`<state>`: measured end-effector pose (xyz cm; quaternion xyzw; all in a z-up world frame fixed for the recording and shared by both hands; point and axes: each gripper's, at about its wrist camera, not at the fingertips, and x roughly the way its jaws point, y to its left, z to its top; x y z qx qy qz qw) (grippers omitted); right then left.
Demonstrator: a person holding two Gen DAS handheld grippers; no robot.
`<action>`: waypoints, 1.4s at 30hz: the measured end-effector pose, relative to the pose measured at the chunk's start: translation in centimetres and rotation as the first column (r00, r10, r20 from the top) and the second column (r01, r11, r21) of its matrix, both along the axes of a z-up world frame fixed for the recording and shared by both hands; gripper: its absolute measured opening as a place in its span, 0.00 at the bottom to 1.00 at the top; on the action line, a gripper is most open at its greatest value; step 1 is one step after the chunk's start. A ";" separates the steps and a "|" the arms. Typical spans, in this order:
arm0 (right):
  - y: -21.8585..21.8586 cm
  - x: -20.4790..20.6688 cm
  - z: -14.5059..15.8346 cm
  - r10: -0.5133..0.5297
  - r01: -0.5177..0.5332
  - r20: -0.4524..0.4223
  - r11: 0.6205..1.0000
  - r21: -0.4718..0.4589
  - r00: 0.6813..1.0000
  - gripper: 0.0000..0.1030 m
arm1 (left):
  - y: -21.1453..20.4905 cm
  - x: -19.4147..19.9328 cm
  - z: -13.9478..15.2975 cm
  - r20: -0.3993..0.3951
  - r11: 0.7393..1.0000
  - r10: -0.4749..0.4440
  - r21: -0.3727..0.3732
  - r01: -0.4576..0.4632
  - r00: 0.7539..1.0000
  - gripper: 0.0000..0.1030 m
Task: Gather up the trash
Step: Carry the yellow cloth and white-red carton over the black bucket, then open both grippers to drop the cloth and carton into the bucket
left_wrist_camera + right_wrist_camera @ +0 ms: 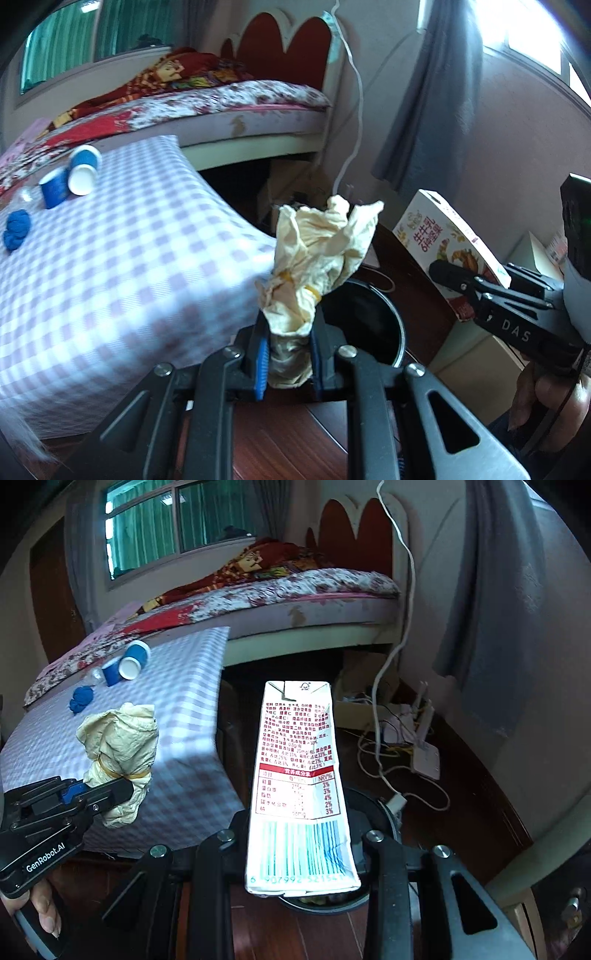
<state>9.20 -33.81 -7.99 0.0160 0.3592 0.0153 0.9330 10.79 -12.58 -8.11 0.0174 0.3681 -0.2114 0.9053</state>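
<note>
My left gripper (288, 354) is shut on a crumpled cream paper wad (321, 251) bound with a yellow rubber band. It hangs over the near rim of a black trash bin (373, 325) on the floor. My right gripper (299, 845) is shut on a white milk carton (299, 775), held lengthwise above the bin (384, 812), which the carton mostly hides. In the right wrist view the left gripper (103, 794) and its wad (118, 742) are at the left. In the left wrist view the right gripper (458, 280) with the carton (447, 236) is at the right.
A table with a lilac checked cloth (184, 720) stands left of the bin, bearing two tipped blue paper cups (127, 662) and a blue crumpled lump (81, 698). Behind is a bed (295, 590). White cables and a router (424, 757) lie on the floor at the right.
</note>
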 end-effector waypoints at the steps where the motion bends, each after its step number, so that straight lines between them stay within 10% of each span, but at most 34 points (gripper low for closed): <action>1: -0.5 -0.2 -0.2 -0.009 0.009 -0.005 1.000 0.000 1.000 0.33 | -0.5 -0.1 -0.2 -0.006 1.000 -0.011 -0.002 0.011 1.000 0.19; 31: -4.0 6.0 -11.2 0.113 -0.135 -0.280 0.989 -0.061 0.953 0.33 | -9.1 5.8 -10.3 -0.282 0.992 -0.119 0.007 0.126 0.952 0.19; 34: -3.8 7.1 -12.9 0.128 -0.161 -0.324 0.984 -0.077 0.938 0.35 | -9.6 6.3 -11.0 -0.292 0.992 -0.121 0.001 0.126 0.949 0.45; 36: -4.3 7.4 -14.3 0.049 -0.110 -0.361 0.983 -0.150 0.931 0.82 | -9.0 5.9 -11.3 -0.261 0.994 -0.063 0.068 0.083 0.963 0.91; 42: -5.5 6.4 -14.5 0.011 -0.059 -0.358 0.991 -0.122 0.933 0.99 | -6.6 4.9 -12.5 -0.252 0.992 0.024 0.129 0.010 0.967 0.95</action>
